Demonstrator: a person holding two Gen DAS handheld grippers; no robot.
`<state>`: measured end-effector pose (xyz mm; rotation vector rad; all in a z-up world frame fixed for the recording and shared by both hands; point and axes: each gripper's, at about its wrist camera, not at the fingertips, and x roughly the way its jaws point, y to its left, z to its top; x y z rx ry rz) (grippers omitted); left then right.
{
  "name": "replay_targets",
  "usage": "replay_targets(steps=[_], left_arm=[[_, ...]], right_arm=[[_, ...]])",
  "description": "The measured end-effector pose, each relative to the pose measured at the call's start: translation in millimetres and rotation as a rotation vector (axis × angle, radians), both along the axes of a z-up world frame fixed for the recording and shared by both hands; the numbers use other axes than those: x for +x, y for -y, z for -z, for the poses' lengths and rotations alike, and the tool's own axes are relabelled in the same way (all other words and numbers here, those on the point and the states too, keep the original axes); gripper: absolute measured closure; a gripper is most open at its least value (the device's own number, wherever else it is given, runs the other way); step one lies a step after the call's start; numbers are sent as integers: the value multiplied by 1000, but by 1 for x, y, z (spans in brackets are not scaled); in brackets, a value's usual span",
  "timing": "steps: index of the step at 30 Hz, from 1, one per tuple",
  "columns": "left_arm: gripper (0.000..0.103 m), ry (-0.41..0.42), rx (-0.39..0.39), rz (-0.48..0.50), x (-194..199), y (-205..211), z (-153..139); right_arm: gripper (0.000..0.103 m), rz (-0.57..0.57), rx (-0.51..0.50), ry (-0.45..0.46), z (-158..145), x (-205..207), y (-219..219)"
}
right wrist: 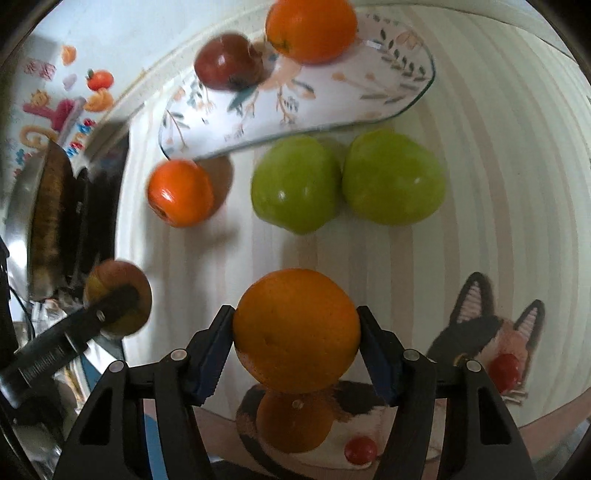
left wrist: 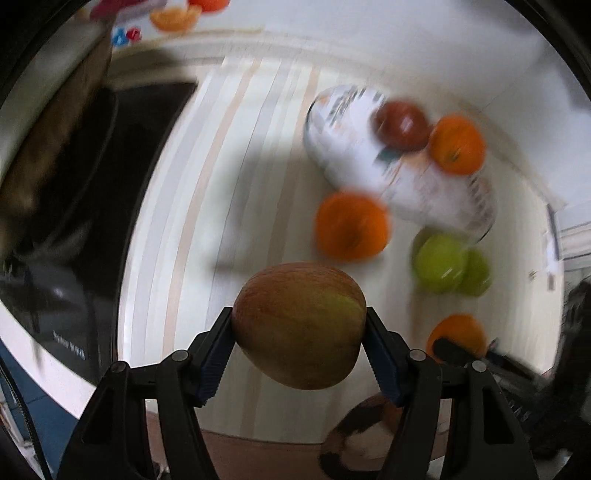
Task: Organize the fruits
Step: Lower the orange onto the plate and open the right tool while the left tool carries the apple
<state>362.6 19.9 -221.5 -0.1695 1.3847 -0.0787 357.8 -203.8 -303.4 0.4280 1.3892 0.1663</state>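
The left hand-held gripper [left wrist: 299, 328] has its blue pads pressed on either side of a red-green apple [left wrist: 300, 325], held clear above the striped worktop [left wrist: 229, 155]. The right hand-held gripper [right wrist: 295, 328] is clamped the same way on an orange [right wrist: 296, 329], also off the surface; its reflection shows just beneath it. The left view is blurred. A patterned oval plate [right wrist: 332, 96] sits toward the far side of the worktop, carrying a dark red apple [right wrist: 229, 61] and a second orange [right wrist: 312, 29] close together at one end; most of the plate is bare. A third orange [right wrist: 180, 192] lies on the worktop just beside the plate's near rim, and two green apples [right wrist: 347, 184] sit touching each other, also near that rim. Between the green apples and the held orange there is an open strip of cloth. The worktop's left edge runs beside a dark pan [right wrist: 55, 206], close to the held apple. A cat picture [right wrist: 491, 332] marks the near edge of the cloth, on the right.
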Motion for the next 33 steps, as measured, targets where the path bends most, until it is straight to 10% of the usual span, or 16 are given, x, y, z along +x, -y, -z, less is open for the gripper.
replay_targets(steps=[7,15,33], left_arm=[[38,59,-38,14,83,17,-35],[38,-65,2,20,185,26,11],[38,-147,66,56,209,53,50]], right_arm=[[35,137,71,90,-48,42,58],[35,230,7,59,-35,148,111],[35,339,19,21,-6,178,124]])
